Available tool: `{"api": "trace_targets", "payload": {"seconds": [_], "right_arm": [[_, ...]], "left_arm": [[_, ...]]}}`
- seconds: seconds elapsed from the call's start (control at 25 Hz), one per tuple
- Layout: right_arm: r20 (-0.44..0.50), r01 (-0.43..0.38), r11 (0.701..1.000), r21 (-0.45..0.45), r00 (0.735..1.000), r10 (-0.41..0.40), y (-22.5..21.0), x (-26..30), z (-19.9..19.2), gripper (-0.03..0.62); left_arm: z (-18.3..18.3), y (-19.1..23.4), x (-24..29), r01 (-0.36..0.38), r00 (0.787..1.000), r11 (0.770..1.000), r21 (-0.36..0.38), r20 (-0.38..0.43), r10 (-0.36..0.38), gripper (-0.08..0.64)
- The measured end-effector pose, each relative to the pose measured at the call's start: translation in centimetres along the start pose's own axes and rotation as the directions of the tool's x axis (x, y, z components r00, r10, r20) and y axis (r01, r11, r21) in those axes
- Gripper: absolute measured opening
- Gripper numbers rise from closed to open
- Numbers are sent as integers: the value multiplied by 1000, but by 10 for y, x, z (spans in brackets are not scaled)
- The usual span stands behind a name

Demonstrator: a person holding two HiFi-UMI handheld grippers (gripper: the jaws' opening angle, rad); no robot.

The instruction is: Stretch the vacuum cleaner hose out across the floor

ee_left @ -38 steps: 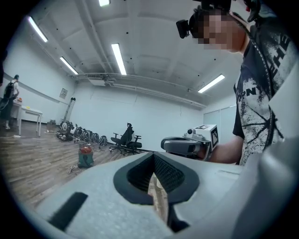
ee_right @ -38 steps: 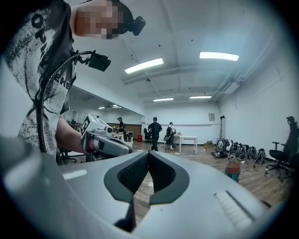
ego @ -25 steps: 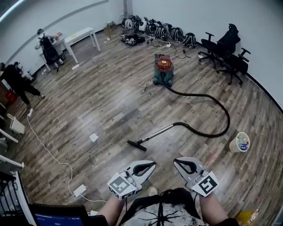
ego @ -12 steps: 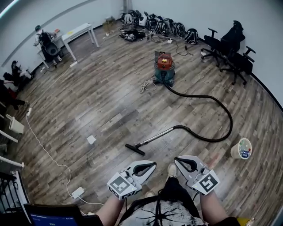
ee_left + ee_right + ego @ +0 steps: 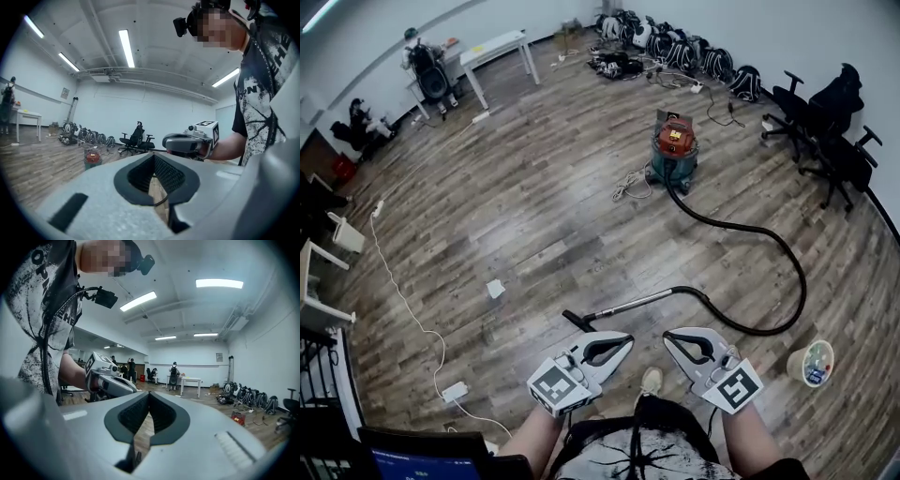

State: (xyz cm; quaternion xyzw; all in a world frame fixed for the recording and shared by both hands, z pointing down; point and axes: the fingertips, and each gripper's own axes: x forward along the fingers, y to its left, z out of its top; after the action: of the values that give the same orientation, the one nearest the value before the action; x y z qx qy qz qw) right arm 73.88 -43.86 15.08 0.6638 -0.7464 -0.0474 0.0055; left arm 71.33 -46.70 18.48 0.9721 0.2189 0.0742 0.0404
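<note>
Ahead on the wood floor (image 5: 516, 216), vacuum hose (image 5: 803, 286) lies looped; left gripper (image 5: 623, 342) and right gripper (image 5: 672, 339) both clamped closed, empty.

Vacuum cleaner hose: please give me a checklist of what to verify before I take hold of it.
1. Fingers open for a grasp: not ok. The left gripper and right gripper are shut and empty.
2. Floor nozzle close ahead: ok.
3. Hose stretched out: not ok, it loops.
4. Hose joined to the vacuum cleaner: ok, it seems.
5. Round tub apart from the hose: ok, but it is near the loop.
</note>
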Motion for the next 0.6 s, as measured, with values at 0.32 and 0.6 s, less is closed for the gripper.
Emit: {"api": "trace_targets", "payload": {"seconds": [0.32, 0.6], "right_arm": [[13, -49, 996, 74, 999, 49, -54, 6, -20, 5], [29, -83, 990, 111, 996, 80, -73, 34, -27, 5]], "left_arm": [[-8, 19, 44, -58, 998, 997, -44, -42, 56, -3], [-16, 44, 50, -94, 993, 992, -84, -78, 87, -3]]}}
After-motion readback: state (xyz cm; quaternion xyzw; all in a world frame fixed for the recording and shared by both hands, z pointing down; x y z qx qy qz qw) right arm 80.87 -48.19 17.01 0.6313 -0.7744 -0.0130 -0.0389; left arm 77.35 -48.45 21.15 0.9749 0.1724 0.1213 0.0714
